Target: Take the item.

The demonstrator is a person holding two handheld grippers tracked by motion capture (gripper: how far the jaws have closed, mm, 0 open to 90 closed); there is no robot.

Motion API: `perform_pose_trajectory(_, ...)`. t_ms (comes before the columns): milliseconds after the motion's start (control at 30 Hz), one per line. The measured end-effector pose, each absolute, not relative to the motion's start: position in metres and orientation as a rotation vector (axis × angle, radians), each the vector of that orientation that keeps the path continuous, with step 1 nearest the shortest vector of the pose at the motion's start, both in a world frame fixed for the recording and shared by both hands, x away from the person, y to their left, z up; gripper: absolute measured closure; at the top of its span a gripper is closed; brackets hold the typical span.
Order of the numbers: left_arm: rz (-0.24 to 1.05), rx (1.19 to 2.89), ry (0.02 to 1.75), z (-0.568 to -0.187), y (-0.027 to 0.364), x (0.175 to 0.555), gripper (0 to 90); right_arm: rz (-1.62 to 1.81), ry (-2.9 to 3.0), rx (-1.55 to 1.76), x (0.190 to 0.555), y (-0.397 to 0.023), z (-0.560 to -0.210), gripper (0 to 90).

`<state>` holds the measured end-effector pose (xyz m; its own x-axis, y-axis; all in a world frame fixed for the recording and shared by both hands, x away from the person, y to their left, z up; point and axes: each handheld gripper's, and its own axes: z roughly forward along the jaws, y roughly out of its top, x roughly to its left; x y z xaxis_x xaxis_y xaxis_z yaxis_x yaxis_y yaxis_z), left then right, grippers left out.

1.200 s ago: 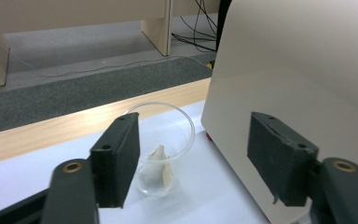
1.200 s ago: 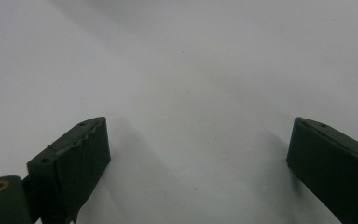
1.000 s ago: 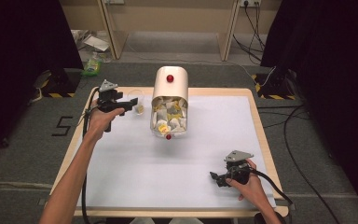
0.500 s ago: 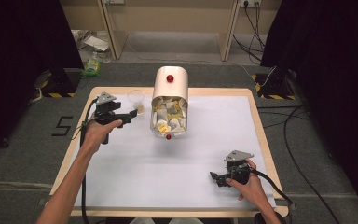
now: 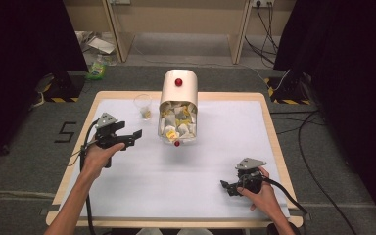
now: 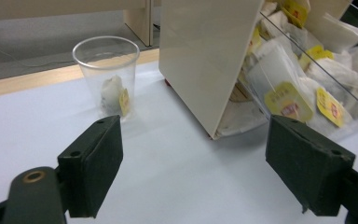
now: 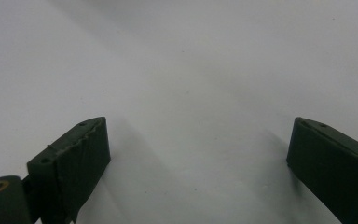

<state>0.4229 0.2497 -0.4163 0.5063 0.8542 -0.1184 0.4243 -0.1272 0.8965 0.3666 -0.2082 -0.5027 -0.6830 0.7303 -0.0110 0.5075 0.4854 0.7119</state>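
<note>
— Where do we have the left claw (image 5: 136,133)?

— We hold it over the left part of the worktop (image 5: 215,161), its jaws wide apart with nothing between them, aimed toward the gap between the clear plastic cup (image 6: 106,74) and the cream dispenser (image 6: 205,56).

— And the cup?

— It stands upright near the far edge of the worktop, just left of the dispenser, apart from it. We see one tea bag (image 6: 114,95) inside it, its yellow tag against the wall.

— The dispenser?

— Its clear front bin is heaped with tea bags (image 6: 307,79).

— What of our right claw (image 5: 227,187)?

— It sits low near the front right corner, well apart from everything, jaws spread over bare white surface.
</note>
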Motion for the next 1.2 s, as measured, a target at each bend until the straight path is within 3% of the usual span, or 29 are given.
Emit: perform_pose_trajectory(1200, 0.497, 1.919, 1.043, -0.486, 0.253, 0.345, 15.7, 1.006, 2.423, 1.044, 0.367, -0.208, -0.503, 6.5)
